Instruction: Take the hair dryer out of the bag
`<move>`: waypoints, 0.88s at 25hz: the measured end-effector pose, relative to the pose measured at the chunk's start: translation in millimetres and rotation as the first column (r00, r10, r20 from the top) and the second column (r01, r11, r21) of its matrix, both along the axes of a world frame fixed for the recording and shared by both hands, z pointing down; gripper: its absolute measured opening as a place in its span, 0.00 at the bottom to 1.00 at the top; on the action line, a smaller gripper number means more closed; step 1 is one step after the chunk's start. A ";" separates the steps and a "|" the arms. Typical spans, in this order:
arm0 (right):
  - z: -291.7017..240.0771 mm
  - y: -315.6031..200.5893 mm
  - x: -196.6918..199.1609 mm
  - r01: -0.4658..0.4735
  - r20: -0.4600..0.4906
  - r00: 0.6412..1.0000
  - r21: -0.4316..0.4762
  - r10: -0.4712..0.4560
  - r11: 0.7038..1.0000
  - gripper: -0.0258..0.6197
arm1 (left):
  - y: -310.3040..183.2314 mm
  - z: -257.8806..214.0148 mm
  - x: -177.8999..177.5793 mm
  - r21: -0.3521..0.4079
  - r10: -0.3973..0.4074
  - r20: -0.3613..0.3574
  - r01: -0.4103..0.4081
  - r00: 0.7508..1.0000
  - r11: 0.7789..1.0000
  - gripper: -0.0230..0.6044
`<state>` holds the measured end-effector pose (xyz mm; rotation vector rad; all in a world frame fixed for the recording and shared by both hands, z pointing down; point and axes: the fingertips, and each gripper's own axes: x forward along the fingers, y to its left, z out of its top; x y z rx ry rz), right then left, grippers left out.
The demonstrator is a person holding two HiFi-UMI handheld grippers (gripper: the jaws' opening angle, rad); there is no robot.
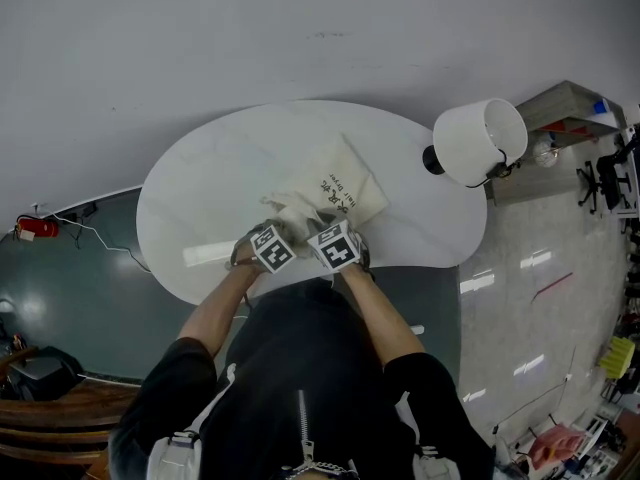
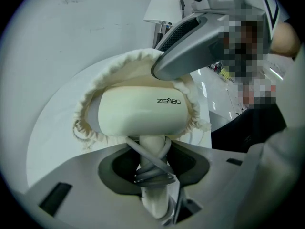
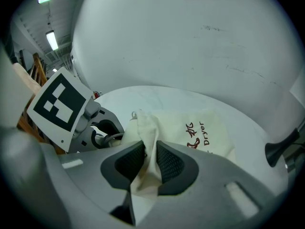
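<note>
A person stands at the near edge of a white oval table (image 1: 200, 198), holding a gripper in each hand, the two close side by side just inside that edge. The left gripper (image 2: 152, 168) points steeply down and its dark pads are clamped on the handle (image 2: 152, 147) of a cream hair dryer (image 2: 140, 111). A grey cord (image 2: 151, 174) is wound round the handle where the pads meet it. The dryer's body lies just ahead of the jaws, with the gathered mouth (image 2: 90, 109) of a cream drawstring bag (image 3: 200, 128) ruffled around it, so the body sits in the opening. The right gripper (image 3: 150, 163), just right of the left one, pinches a fold of the bag's cloth near the mouth between its ribbed pads. The rest of the bag lies flat on the table ahead of this gripper and slightly to its right, red lettering facing up. The left gripper's marker cube (image 3: 59, 104) sits close on its left. Bare tabletop stretches wide to the left of the left gripper and beyond the bag to the far rim. A white lamp (image 1: 480, 140) stands ahead and well to the right of the right gripper, at the table's right edge, apart from the bag.
</note>
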<state>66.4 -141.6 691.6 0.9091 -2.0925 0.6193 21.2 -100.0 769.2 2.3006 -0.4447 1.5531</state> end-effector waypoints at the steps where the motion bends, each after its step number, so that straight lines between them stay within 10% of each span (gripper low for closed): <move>1: -0.1 -0.4 0.2 0.003 -0.003 1.000 0.001 -0.003 1.000 0.15 | 1.5 -0.5 -0.9 -0.003 -0.002 -0.001 0.002 1.000 1.000 0.32; 22: 16.0 1.7 -6.0 0.043 -0.034 0.999 0.008 -0.042 0.999 0.16 | 36.6 -33.1 -47.1 0.030 -0.139 -0.074 0.142 0.988 0.989 0.32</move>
